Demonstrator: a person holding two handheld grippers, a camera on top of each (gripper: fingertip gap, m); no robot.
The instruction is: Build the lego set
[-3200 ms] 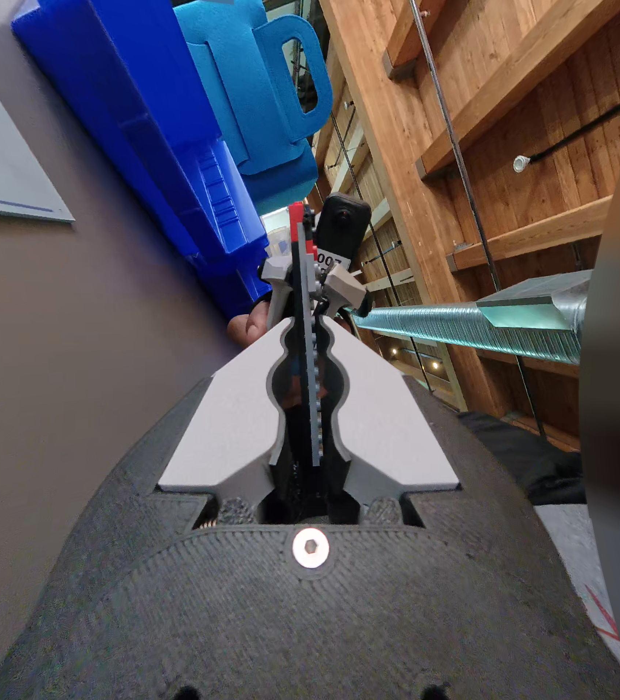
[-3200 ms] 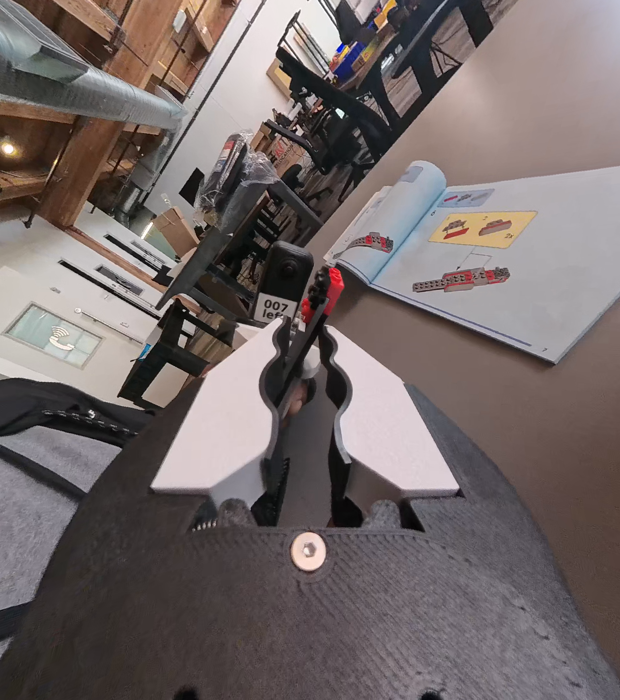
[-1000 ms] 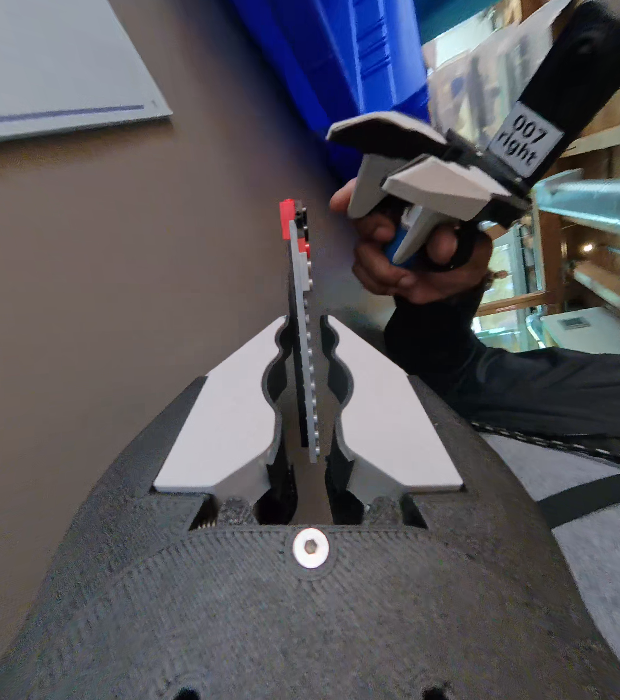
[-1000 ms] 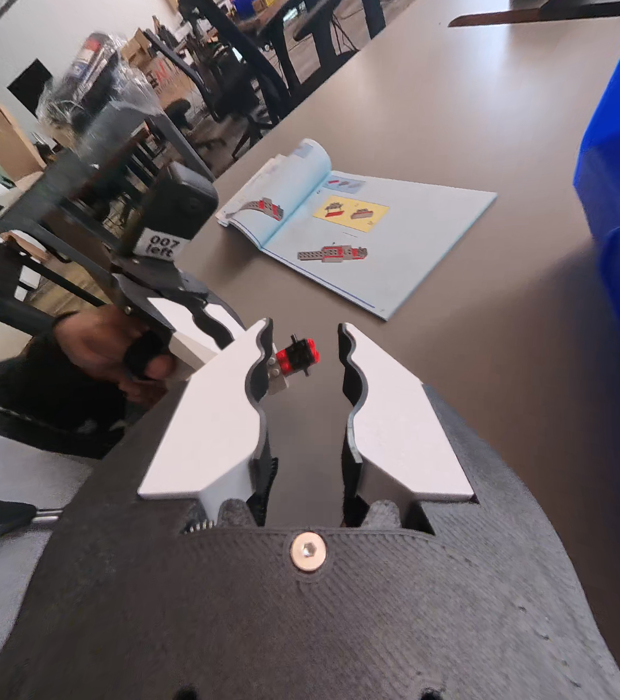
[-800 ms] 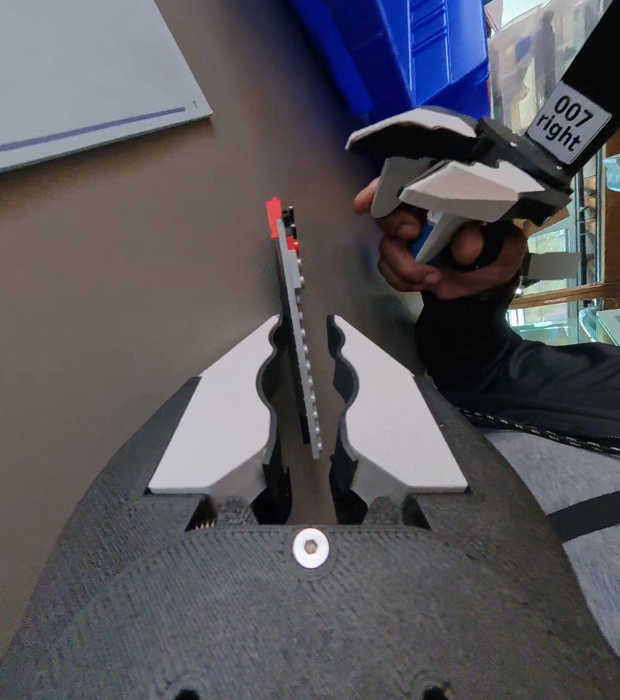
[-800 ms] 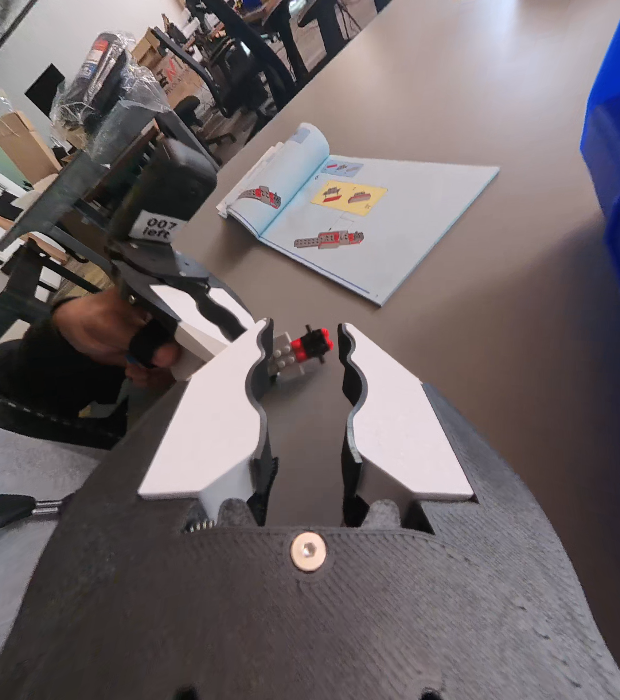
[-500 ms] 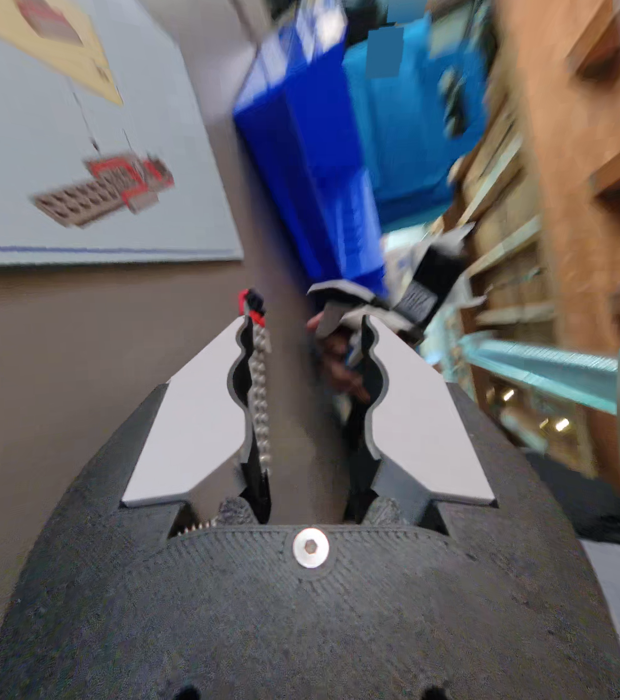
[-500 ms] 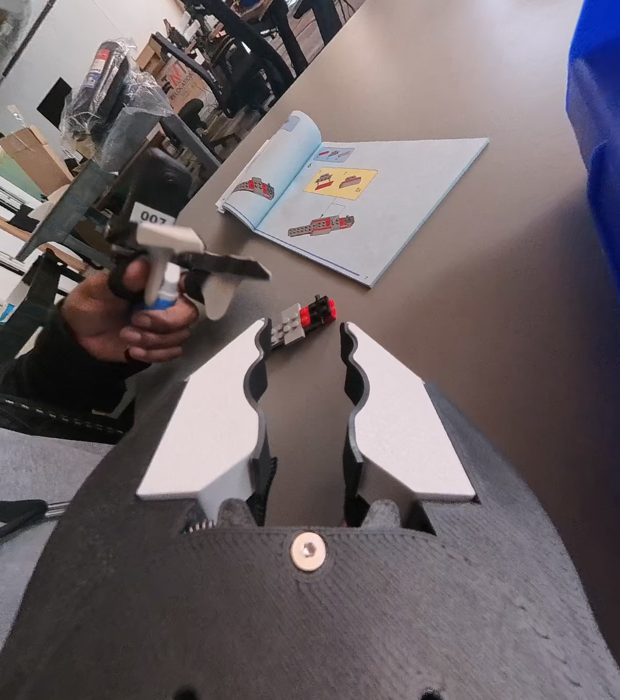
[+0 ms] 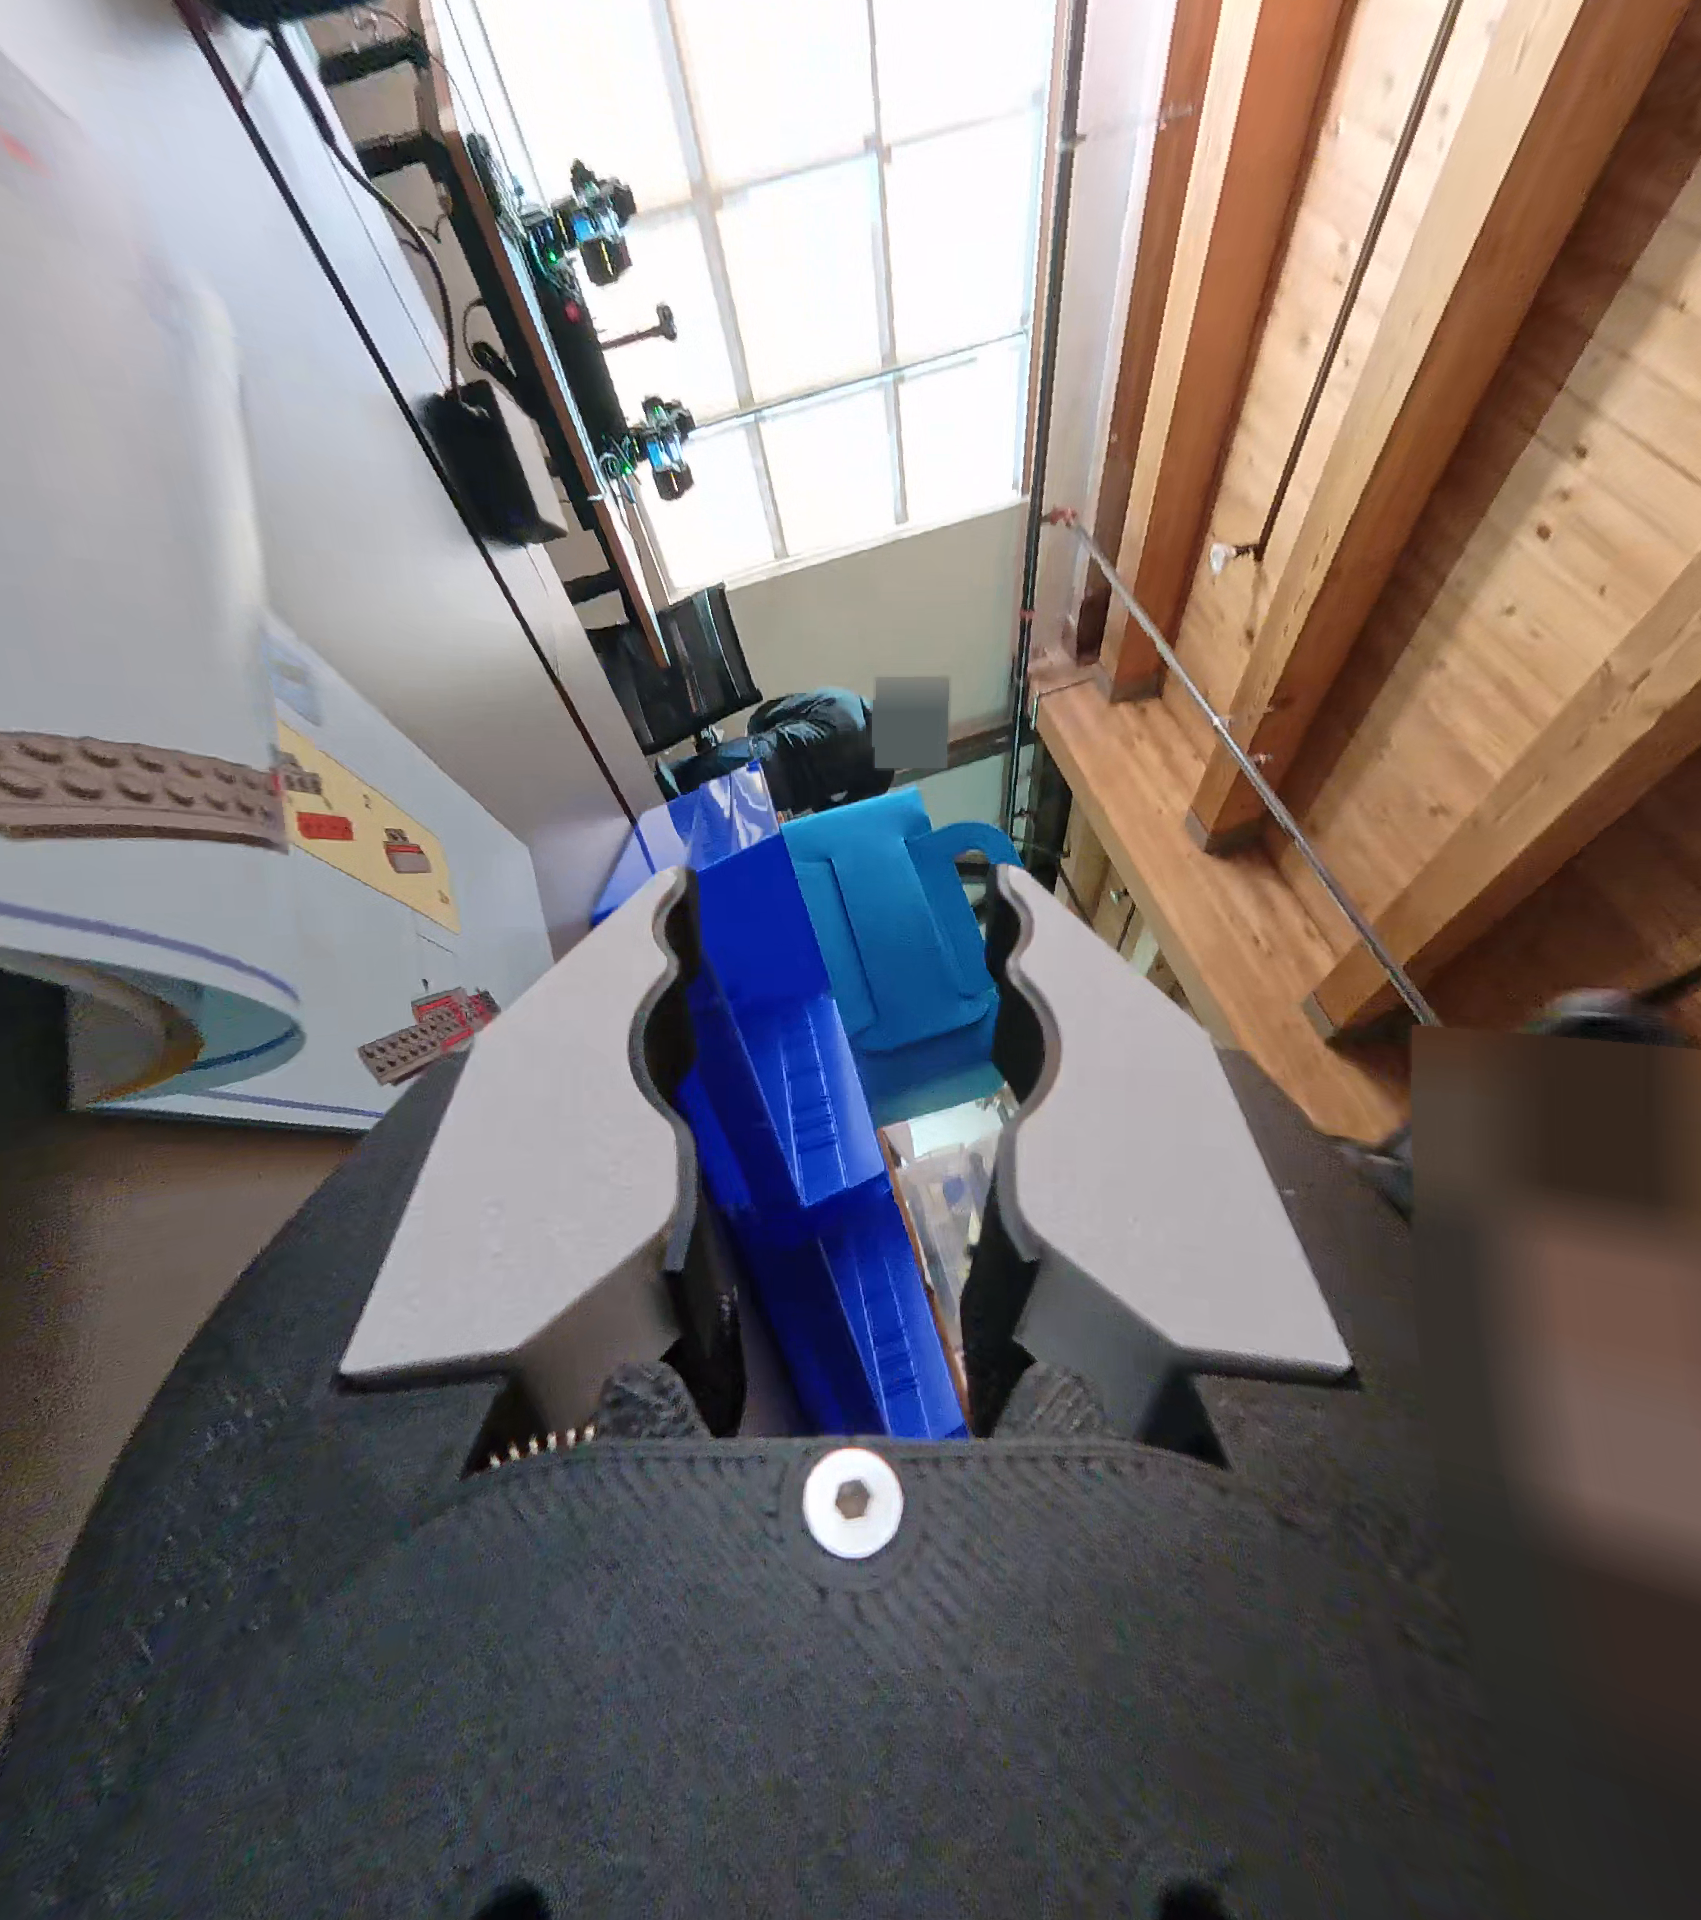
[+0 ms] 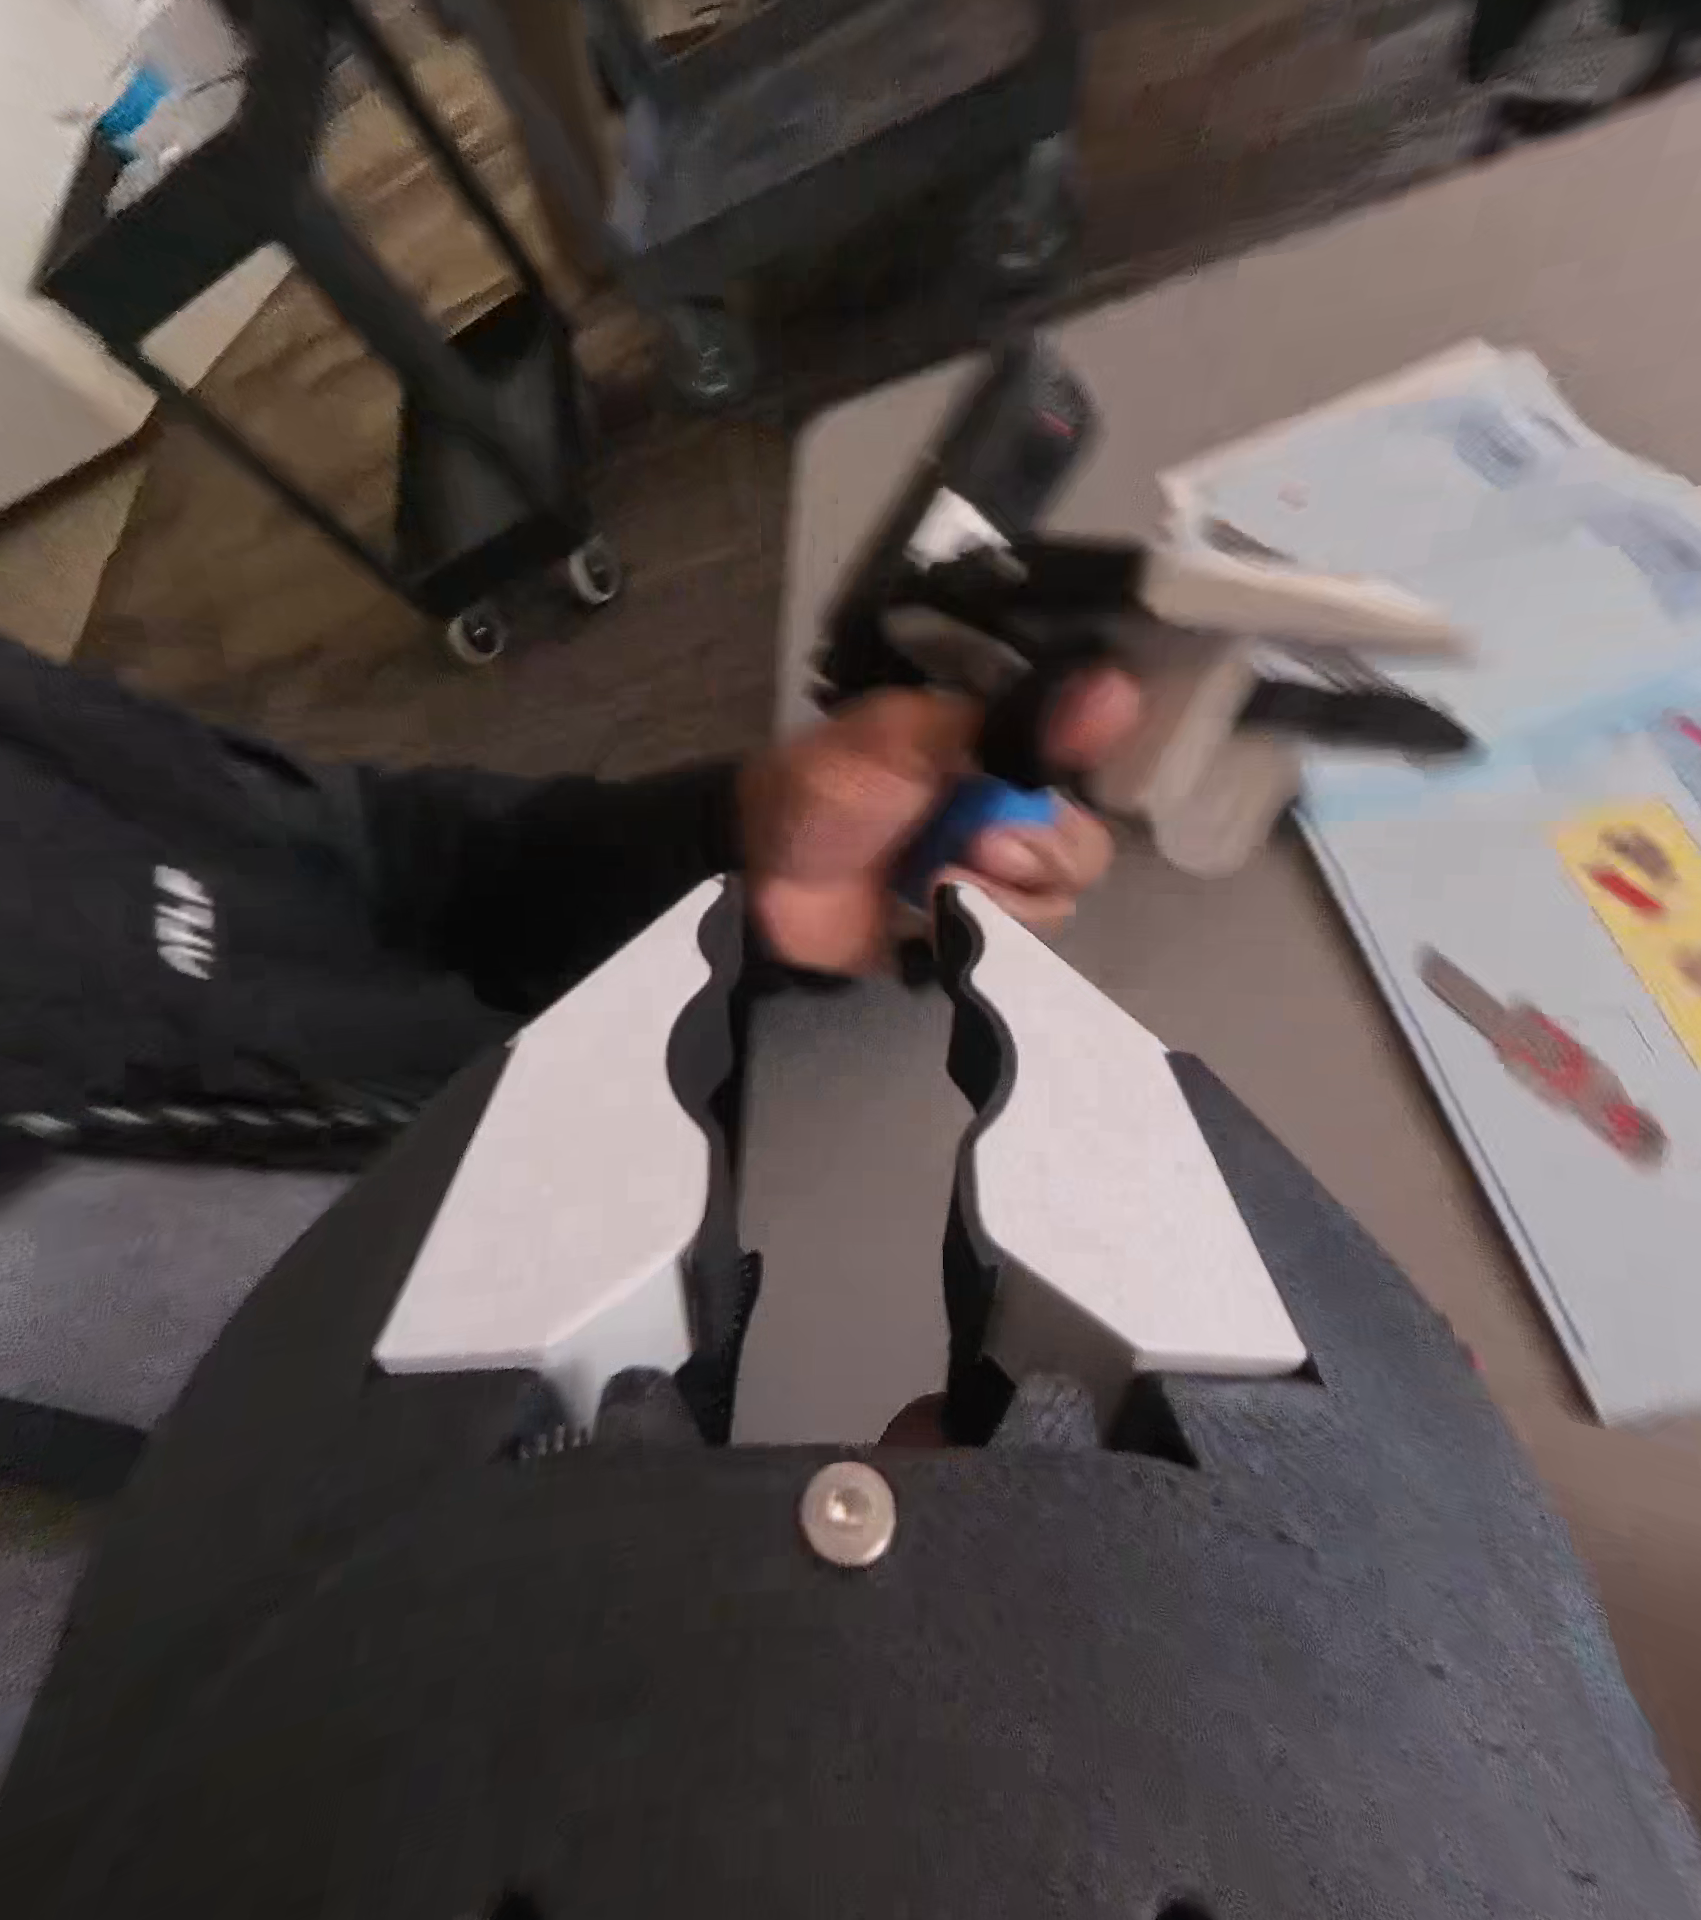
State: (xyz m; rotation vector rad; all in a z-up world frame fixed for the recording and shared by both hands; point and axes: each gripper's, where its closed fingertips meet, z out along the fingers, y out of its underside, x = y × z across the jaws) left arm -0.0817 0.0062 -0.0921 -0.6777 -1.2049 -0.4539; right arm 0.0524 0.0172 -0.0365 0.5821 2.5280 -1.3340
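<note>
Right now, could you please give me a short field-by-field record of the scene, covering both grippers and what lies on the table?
left gripper: open, nothing between its fingers
right gripper: open, empty
instruction booklet: lying open on the brown table
blue bins: ahead of the left gripper
lego assembly: not visible in either view
image quality: right wrist view blurred

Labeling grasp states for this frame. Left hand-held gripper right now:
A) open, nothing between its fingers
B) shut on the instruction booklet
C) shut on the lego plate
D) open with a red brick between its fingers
A: in the left wrist view the left hand-held gripper stands open, with only the blue bin visible beyond the gap and no lego piece held.
</note>
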